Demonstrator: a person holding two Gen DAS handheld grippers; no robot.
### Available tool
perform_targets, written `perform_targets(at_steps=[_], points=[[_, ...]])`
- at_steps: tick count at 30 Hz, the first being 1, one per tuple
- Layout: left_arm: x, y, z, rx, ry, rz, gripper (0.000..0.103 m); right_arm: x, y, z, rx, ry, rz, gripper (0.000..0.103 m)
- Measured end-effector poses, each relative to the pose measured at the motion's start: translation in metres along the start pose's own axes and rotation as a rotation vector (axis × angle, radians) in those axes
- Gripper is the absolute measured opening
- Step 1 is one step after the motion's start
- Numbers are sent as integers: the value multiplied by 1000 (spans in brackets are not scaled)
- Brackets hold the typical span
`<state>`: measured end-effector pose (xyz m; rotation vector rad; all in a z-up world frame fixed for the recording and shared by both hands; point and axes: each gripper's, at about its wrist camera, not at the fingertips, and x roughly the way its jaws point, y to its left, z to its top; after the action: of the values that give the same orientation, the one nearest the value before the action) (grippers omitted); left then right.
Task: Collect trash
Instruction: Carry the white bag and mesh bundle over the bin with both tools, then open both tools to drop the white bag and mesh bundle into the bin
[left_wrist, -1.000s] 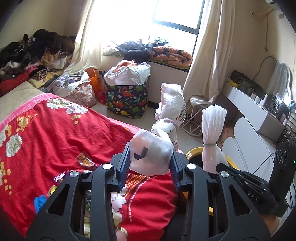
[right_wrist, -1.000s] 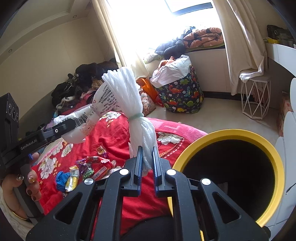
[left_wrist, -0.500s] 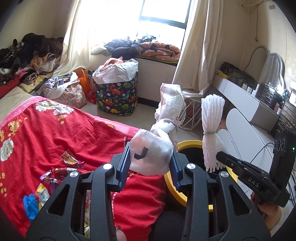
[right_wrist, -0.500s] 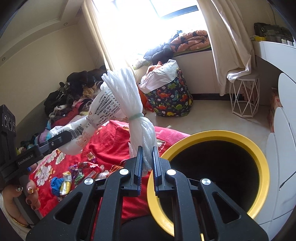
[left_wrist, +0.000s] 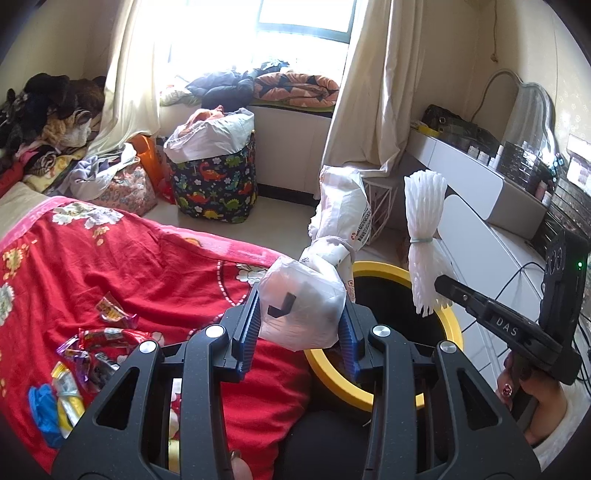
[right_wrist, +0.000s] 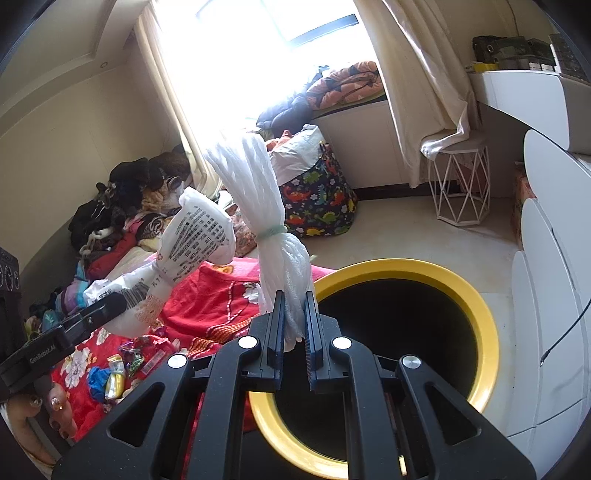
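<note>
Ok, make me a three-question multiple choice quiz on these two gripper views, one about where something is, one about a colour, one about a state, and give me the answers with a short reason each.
1. Where do the loose snack wrappers lie?
A. On the red bedspread
B. Inside the bin
C. On the white stool

2. What colour is the rim of the trash bin?
A. Blue
B. Yellow
C. Green

3. What is the right gripper doing?
A. Standing open and empty
B. Shut on the white foam-net bundle
C. Pressing on the bin rim

Answers:
1. A, the wrappers sit scattered on the red bedspread, beside the bin.
2. B, a yellow ring runs round the bin's dark opening.
3. B, its fingers pinch the lower end of the white foam-net bundle, while the left gripper holds a knotted white plastic bag.
</note>
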<state>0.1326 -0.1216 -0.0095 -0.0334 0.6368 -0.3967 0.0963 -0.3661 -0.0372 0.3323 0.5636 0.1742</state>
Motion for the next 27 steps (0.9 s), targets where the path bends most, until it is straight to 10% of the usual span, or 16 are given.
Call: perform_targets(at_steps=[27], points=[[57, -53, -28, 92, 133, -53, 30, 11, -64, -14, 163, 77, -143, 10]])
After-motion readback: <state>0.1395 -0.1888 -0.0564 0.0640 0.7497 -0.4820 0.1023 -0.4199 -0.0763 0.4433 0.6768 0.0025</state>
